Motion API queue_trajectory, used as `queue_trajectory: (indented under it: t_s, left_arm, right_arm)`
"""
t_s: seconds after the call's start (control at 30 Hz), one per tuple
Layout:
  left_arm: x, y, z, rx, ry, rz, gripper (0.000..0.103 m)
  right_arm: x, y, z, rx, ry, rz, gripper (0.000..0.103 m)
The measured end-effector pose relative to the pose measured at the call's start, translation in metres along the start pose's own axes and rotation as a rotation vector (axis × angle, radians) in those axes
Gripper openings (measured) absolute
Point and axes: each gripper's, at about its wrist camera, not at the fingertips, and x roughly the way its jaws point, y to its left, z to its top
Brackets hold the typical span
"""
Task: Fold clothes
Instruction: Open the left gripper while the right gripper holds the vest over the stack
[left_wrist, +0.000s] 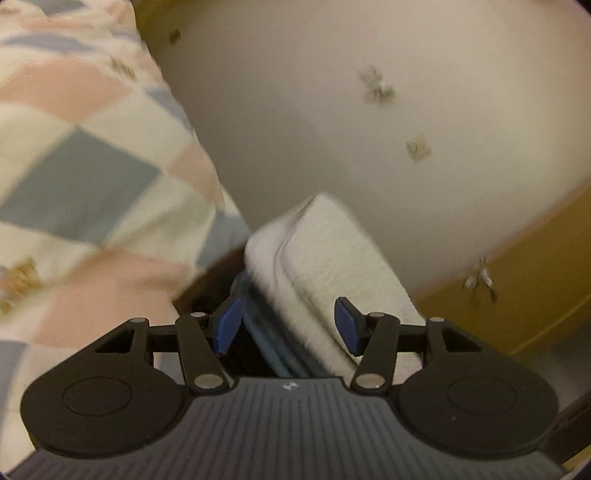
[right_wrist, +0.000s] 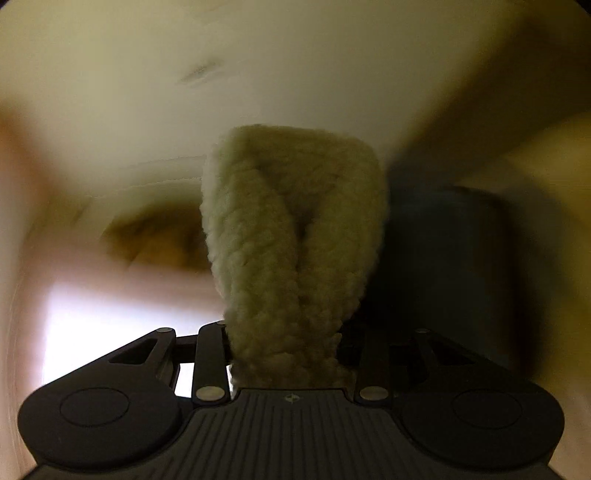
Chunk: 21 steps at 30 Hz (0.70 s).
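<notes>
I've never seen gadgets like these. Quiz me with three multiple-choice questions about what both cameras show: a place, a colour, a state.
1. Where is the patchwork quilt in the left view?
A left
B right
C bottom centre

2. What colour are the left gripper pads?
A red
B blue
C green

3. What is the right gripper doing?
A gaping empty
B clamping fleece
C holding a cup

Answers: 1 A, it fills the left side. 2 B, both pads show blue. 3 B, the fleece bunches between its fingers.
</notes>
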Motion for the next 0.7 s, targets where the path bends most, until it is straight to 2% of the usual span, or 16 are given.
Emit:
queue_trajectory:
  t_s: [0.07, 0.1, 0.3, 0.4, 0.43, 0.47, 0.5, 0.53, 0.57, 0.7]
  left_arm:
    - [0.012, -0.003, -0.007, 0.002, 0.032, -0.020, 0.050]
    - [0.017, -0.005, -0.010, 0.005, 0.045, -0.029, 0.050]
    - [0.019, -0.026, -0.009, 0.036, 0.053, -0.068, 0.050]
    - [0.016, -0.045, -0.002, 0.108, 0.052, -0.049, 0.050]
    - [0.017, -0.053, 0.002, 0.143, 0.048, -0.039, 0.050]
    - [0.018, -0.059, 0.006, 0.173, 0.044, -0.028, 0.050]
    - [0.020, -0.062, 0.010, 0.191, 0.039, -0.012, 0.052]
    - [0.023, -0.064, 0.015, 0.197, 0.035, 0.006, 0.053]
    - [0.026, -0.065, 0.021, 0.197, 0.034, 0.022, 0.055]
    - [0.046, -0.048, 0.039, 0.089, 0.053, 0.043, 0.055]
  right_arm:
    - [-0.006, -0.018, 0.001, 0.045, -0.039, 0.043, 0.036]
    - [-0.007, -0.013, 0.002, 0.023, -0.036, 0.060, 0.036]
    - [0.004, 0.031, 0.010, -0.100, 0.081, 0.098, 0.037]
    - [-0.002, 0.026, 0.016, -0.147, 0.091, -0.010, 0.042]
    - [-0.007, 0.021, 0.018, -0.129, 0.084, -0.033, 0.047]
    - [-0.011, 0.017, 0.020, -0.111, 0.078, -0.056, 0.058]
    - [-0.016, 0.014, 0.022, -0.102, 0.071, -0.078, 0.061]
    - [-0.022, 0.020, 0.024, -0.137, 0.061, -0.099, 0.070]
    - [-0.028, 0.029, 0.025, -0.189, 0.056, -0.119, 0.074]
    - [-0.056, 0.064, 0.031, -0.365, 0.034, -0.204, 0.074]
